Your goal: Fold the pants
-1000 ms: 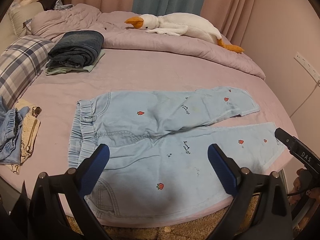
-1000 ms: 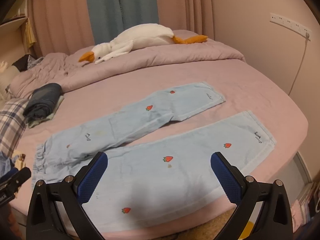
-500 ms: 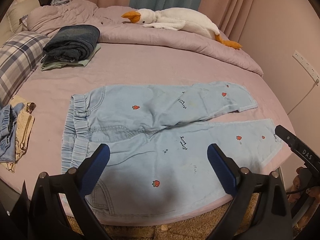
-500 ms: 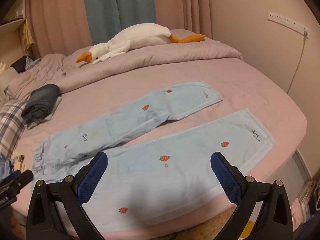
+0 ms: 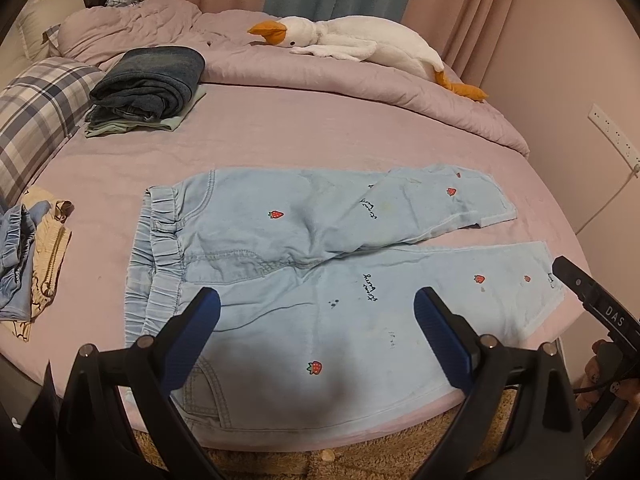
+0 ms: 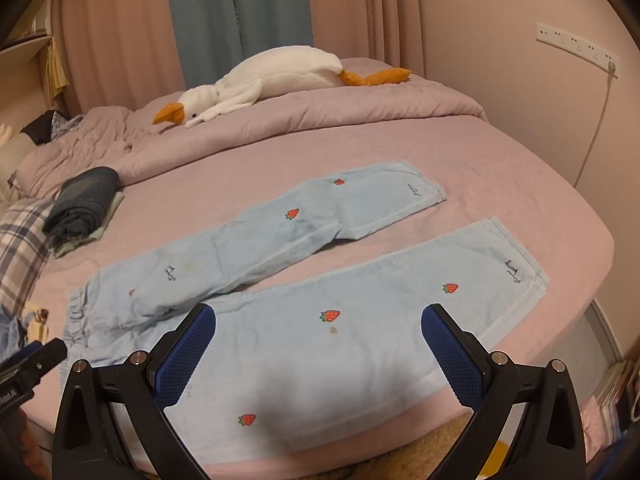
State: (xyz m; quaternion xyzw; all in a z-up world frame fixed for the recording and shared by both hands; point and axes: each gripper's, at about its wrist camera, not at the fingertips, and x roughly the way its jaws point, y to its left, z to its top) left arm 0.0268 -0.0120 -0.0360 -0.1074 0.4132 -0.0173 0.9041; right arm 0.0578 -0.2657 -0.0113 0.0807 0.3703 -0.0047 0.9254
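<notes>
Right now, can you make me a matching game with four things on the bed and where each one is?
Things:
1. light blue pants
2. toy goose
3. dark folded jeans
4. plaid pillow

Places:
A. on top of the bunched quilt at the back
B. spread flat across the near part of the bed
C. at the bed's left edge
D. on a pale green folded cloth

Pairs: 1-B, 2-A, 3-D, 4-C

From my left wrist view the pants (image 5: 320,264) lie flat across the bed (image 5: 304,136), waistband left, legs right, with folded clothes (image 5: 148,84) behind-left by a pillow (image 5: 36,112) and a plush goose (image 5: 352,40) on the bedding behind.
</notes>
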